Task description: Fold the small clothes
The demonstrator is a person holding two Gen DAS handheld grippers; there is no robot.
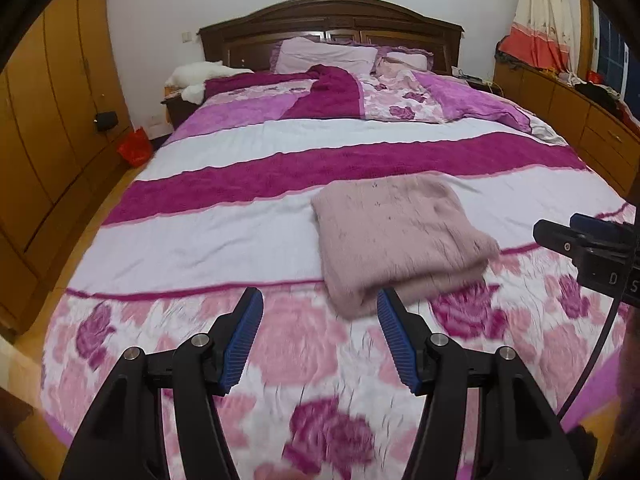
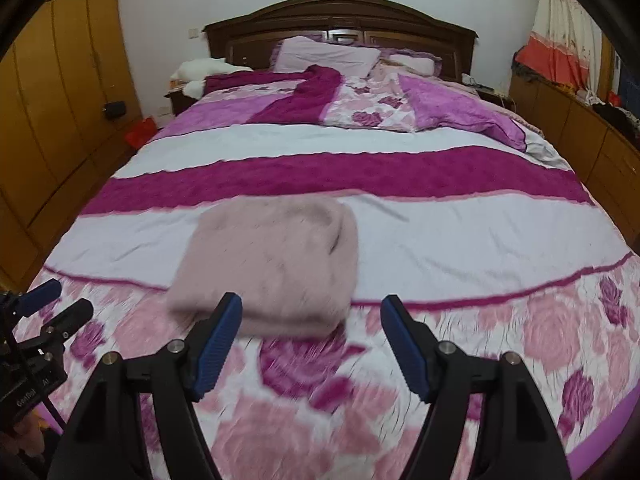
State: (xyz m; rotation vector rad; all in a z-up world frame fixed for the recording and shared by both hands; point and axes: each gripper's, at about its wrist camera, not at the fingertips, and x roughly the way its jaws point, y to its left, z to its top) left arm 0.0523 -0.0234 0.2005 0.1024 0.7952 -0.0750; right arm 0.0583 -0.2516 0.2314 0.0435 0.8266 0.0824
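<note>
A fuzzy pale pink garment (image 1: 400, 236) lies folded into a thick rectangle on the bed's quilt (image 1: 200, 240); it also shows in the right wrist view (image 2: 272, 264). My left gripper (image 1: 320, 300) is open and empty, above the quilt just in front and left of the garment's near edge. My right gripper (image 2: 312, 306) is open and empty, in front of the garment's near right corner, apart from it. The right gripper shows at the right edge of the left wrist view (image 1: 560, 236), and the left gripper at the left edge of the right wrist view (image 2: 60, 304).
The bed has a purple, white and rose-patterned quilt (image 2: 440, 240), a rumpled duvet (image 1: 360, 96) and pillows (image 1: 324, 54) by the dark headboard (image 1: 332, 20). Wooden wardrobes (image 1: 48, 120) stand left, low cabinets (image 1: 580, 120) right with clutter, a curtain (image 1: 540, 20) behind.
</note>
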